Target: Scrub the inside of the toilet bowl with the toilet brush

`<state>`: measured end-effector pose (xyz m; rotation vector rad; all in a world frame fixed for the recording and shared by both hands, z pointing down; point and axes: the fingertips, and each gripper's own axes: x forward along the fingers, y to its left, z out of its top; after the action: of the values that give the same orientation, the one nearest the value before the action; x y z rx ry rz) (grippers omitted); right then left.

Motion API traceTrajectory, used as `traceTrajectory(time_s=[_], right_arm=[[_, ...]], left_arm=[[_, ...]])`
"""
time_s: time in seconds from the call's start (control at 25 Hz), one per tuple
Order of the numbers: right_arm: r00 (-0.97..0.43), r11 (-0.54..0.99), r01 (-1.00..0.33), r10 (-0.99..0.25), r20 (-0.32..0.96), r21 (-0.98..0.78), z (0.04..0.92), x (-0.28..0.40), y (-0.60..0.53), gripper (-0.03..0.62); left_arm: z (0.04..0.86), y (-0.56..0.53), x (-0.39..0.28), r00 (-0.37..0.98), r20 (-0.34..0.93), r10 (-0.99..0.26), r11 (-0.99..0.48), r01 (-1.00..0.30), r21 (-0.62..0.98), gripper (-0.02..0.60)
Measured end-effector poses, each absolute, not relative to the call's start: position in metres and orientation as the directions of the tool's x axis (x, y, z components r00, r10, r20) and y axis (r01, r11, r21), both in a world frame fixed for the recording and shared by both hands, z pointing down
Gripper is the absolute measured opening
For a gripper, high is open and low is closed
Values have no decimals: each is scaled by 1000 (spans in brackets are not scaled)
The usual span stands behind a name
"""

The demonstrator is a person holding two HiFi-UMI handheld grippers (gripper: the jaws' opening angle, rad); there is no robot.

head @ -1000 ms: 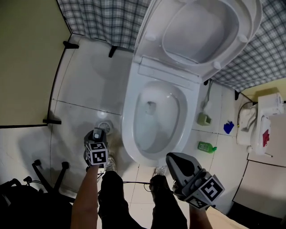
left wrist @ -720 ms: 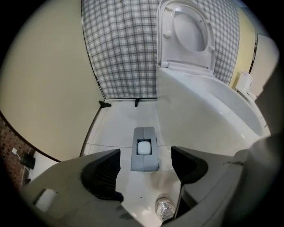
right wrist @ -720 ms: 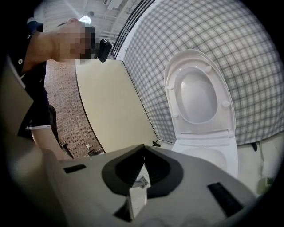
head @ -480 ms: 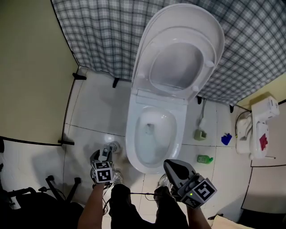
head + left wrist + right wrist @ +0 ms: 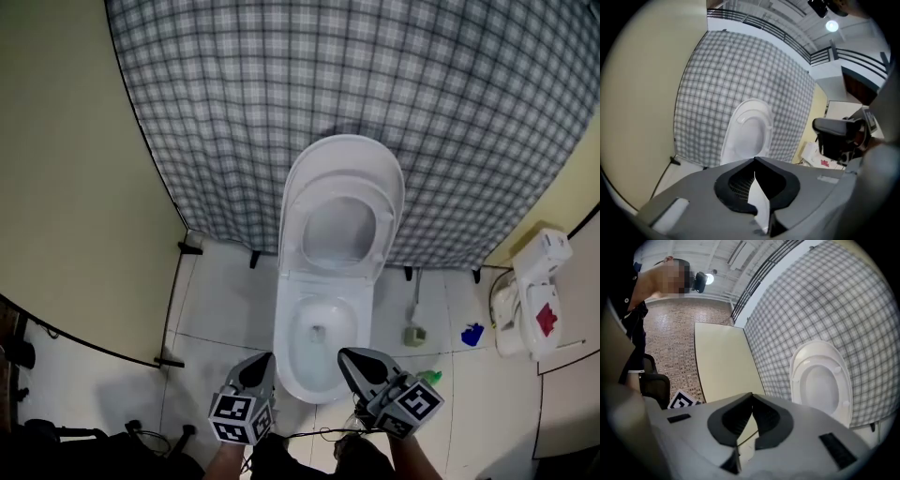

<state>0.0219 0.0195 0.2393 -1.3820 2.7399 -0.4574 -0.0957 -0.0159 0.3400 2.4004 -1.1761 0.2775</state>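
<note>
The white toilet stands against the checked curtain with its lid raised and its bowl uncovered. The toilet brush stands upright in a green holder on the floor just right of the toilet, with neither gripper touching it. My left gripper hovers at the bowl's near left rim; its jaws have just been closing and now meet on nothing. My right gripper hangs at the bowl's near right rim, shut and empty. Both gripper views look level at the raised lid.
A green bottle and a blue object lie on the tiles right of the brush. A white bin stands at the far right. A beige partition closes the left side; black gear sits at the lower left.
Both grippers have risen, the left one by far more, and the view has pulled back from the toilet. The left jaws, open before, are now closed. Nothing was picked up.
</note>
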Motion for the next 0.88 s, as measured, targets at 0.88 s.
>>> traceTrajectory(time_s=[0.88], right_arm=[[-594,597,-802,-801,-74,-24,56,54,49,0]], left_arm=[[112,21,0,814,201,-545,-805,-575,147,0]])
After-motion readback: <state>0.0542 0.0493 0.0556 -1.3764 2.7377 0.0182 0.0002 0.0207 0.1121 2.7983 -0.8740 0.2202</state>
